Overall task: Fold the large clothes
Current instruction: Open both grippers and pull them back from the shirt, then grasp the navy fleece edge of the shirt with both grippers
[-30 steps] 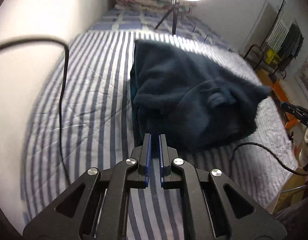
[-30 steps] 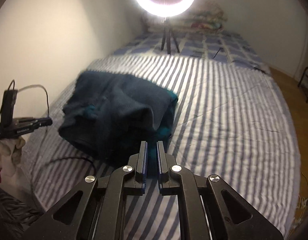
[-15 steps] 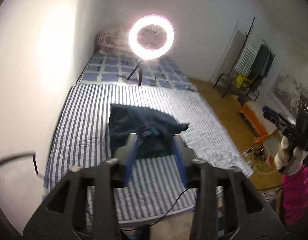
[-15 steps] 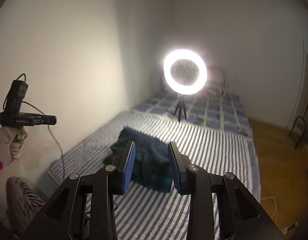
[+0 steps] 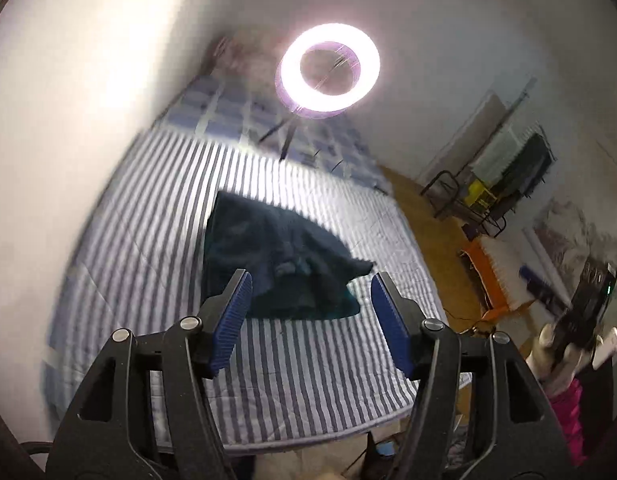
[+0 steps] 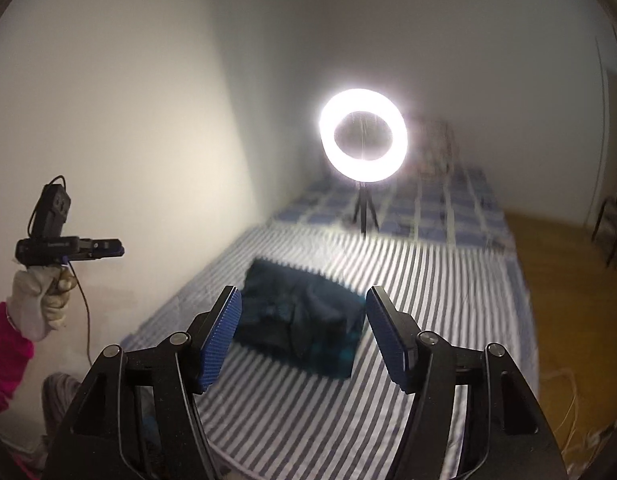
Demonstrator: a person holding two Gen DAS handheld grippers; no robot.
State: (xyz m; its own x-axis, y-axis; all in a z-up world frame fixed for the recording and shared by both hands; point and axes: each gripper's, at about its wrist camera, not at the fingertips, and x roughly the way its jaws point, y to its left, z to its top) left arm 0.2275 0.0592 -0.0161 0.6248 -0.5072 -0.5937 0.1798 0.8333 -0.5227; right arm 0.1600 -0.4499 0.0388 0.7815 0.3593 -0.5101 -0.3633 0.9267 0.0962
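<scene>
Both jaws just opened: left hand-held gripper [image 5: 310, 312] and right hand-held gripper [image 6: 302, 330] spread, empty, above folded dark garment [image 5: 276, 264] on striped bed [image 5: 148, 216].

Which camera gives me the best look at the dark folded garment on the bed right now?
The left wrist view: the dark garment fills more of the frame there, folds and teal edge visible. The right wrist view shows the same garment smaller and blurrier, on the striped bedsheet.
</scene>
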